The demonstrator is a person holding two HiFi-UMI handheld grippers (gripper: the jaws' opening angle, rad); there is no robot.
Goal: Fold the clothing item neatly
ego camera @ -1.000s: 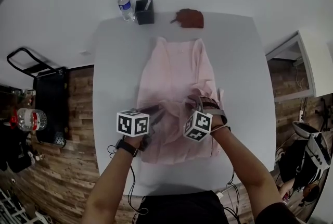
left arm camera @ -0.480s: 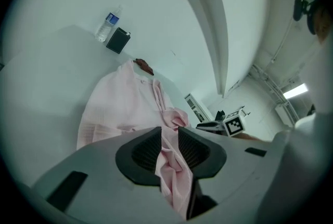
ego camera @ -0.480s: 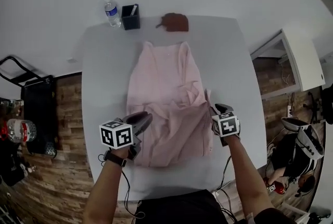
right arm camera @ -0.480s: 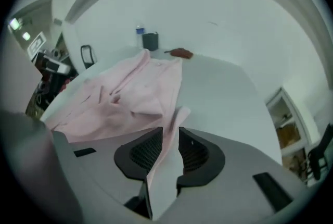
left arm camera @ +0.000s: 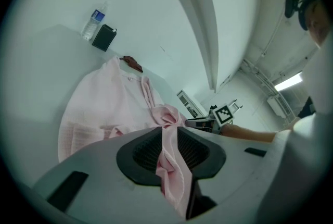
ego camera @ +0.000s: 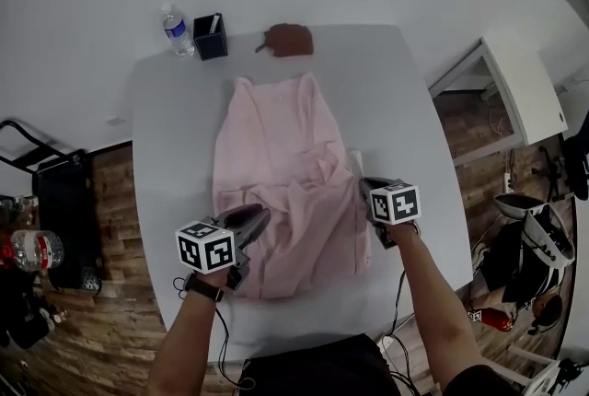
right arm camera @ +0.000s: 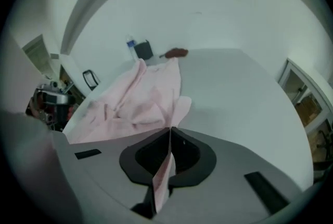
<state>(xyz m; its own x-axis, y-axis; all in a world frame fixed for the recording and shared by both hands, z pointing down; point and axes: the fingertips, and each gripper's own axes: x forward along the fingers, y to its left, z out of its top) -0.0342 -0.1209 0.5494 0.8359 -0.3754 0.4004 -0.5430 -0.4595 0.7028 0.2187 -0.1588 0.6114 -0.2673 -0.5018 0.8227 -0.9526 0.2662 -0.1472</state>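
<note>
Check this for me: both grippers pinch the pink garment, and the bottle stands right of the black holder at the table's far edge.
Wrong on one point: the bottle stands left of the black holder, as the head view shows. The rest holds: the left gripper, whose jaws have just been closing, and the right gripper both pinch the pink garment.

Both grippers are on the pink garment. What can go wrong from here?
1. The right gripper is shut on only a thin edge of the pink garment; a pull may slip it free.
2. The left gripper, whose jaws have just been closing, pinches a bunched wad of cloth, so extra layers may drag along and skew the fold.
3. The cloth between the two grippers lies rumpled; folding now would likely trap creases.
</note>
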